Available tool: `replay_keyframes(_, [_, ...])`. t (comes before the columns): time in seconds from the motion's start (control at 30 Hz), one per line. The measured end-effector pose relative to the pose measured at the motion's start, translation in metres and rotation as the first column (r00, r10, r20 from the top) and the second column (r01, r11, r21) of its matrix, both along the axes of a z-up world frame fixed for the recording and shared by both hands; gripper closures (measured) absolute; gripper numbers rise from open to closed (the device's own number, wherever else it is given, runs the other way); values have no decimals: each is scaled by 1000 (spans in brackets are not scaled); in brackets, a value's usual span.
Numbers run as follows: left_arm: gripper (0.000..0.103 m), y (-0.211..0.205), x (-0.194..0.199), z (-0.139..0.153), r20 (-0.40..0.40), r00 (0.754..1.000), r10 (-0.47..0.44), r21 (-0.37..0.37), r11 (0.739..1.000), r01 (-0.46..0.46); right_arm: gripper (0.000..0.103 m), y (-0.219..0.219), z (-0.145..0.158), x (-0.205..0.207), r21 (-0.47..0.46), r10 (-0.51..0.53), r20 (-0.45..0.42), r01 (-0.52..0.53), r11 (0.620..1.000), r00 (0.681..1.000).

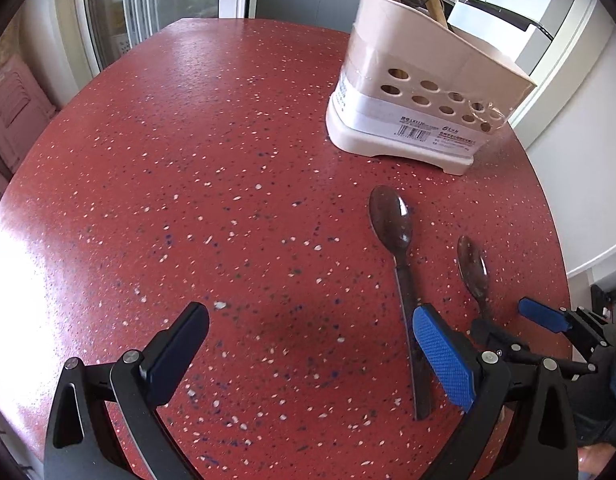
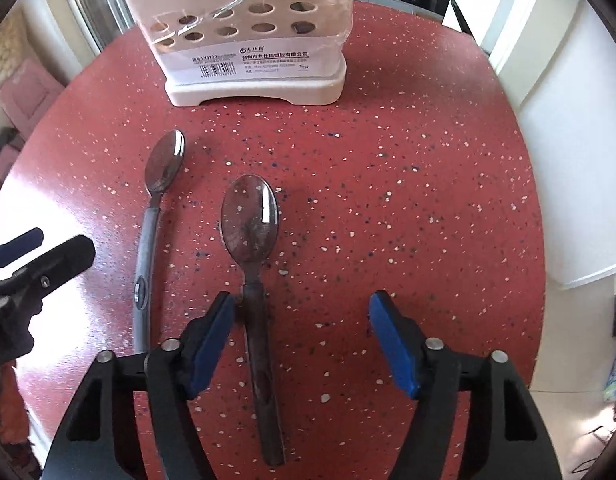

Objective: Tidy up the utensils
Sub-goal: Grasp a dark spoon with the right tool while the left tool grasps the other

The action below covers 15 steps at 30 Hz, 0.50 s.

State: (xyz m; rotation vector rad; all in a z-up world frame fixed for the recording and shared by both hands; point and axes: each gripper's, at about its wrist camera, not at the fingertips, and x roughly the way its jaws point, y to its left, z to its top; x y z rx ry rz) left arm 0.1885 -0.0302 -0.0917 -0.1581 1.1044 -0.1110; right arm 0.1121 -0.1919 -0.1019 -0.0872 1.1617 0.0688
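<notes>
Left wrist view: the left hand-held gripper [image 1: 309, 354] hangs wide open over the red speckled counter [image 1: 188, 180], nothing between its pads. Two metal spoons lie in front of the cream perforated plastic utensil holder [image 1: 419, 92]: the longer dark-handled spoon [image 1: 391, 224] nearer it, the shorter spoon [image 1: 472, 266] to the right. The right hand-held gripper [image 1: 503, 320] sits over that second spoon.

Right wrist view: same two spoons below the holder [image 2: 248, 40]. The right hand-held gripper [image 2: 302, 340] straddles one spoon's [image 2: 250, 220] handle, jaws apart, pads not pressing. The other spoon [image 2: 164, 164] lies left, the left hand-held gripper [image 2: 48, 248] beside it.
</notes>
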Motion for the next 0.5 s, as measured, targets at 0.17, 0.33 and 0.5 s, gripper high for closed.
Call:
replay_keyframes(0.17, [0, -6, 11, -2, -24, 1000, -2, -19, 1000, 2, 50, 1, 3, 4, 0, 11, -7, -11, 1000, 1000])
replay_keyframes(0.33, [0, -20, 22, -2, -28, 999, -25, 27, 999, 26, 65, -1, 4, 5, 8, 15, -11, -14, 1000, 1000])
replay_keyframes(0.5, [0, -33, 30, -5, -46, 998, -37, 53, 998, 40, 85, -9, 6, 5, 20, 2, -15, -2, 1000, 1000])
